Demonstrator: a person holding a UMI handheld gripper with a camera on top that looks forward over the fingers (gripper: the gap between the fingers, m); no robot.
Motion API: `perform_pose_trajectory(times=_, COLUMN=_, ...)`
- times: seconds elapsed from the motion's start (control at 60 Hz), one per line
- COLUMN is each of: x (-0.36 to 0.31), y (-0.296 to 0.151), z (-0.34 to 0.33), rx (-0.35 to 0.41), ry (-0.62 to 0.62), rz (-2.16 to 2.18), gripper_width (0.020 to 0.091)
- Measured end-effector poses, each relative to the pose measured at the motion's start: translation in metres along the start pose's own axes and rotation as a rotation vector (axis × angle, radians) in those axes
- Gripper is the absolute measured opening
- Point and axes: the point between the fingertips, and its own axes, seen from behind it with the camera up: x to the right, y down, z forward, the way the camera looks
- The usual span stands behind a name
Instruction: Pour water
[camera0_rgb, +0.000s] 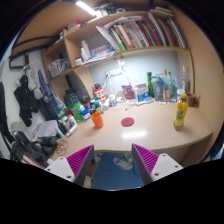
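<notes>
Orange cup (97, 119) sat on the desk (150, 130), well ahead of my gripper (113, 160) & a bit left. Fingers (80, 158) were wide apart w/ nothing held. Pink coaster (127, 121) lay right of the cup, yellow bottle (181, 111) further right at desk edge. Bookshelf (135, 35) above, w/ books.

Hand-held gripper (113, 163); white fingers (62, 167); magenta pads (80, 159).
</notes>
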Motion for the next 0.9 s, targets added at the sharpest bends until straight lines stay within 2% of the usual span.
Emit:
perform_pose_trajectory(times=0.083, x=-0.004, y=0.003, z=0.004, rx=0.012, ry=0.024, rz=0.007, gripper_width=0.0826)
perform_pose_trajectory(times=0.25, x=-0.011, y=-0.011, z=0.006, rx=0.125, ry=0.068, rz=-0.090, gripper_width=0.0820)
perform_pose_trajectory(times=0.383, x=0.020, y=-0.009, z=0.007, rx=0.134, ry=0.136, rz=-0.084, gripper_width=0.0816)
perform_pose_trajectory(times=0.5, x=0.079, y=-0.020, z=0.010, rx=0.175, ry=0.231, rz=-0.098, gripper_width=0.0815)
perform_pose_trajectory(times=0.717, x=0.237, y=-0.044, z=0.045, rx=0.263, ry=0.425, rz=-0.013, gripper_width=0.0818)
perform_pose_trajectory(times=0.9, x=0.335, y=-0.063, z=0.113, rx=0.296, ry=0.480, rz=-0.026, gripper_width=0.0816)
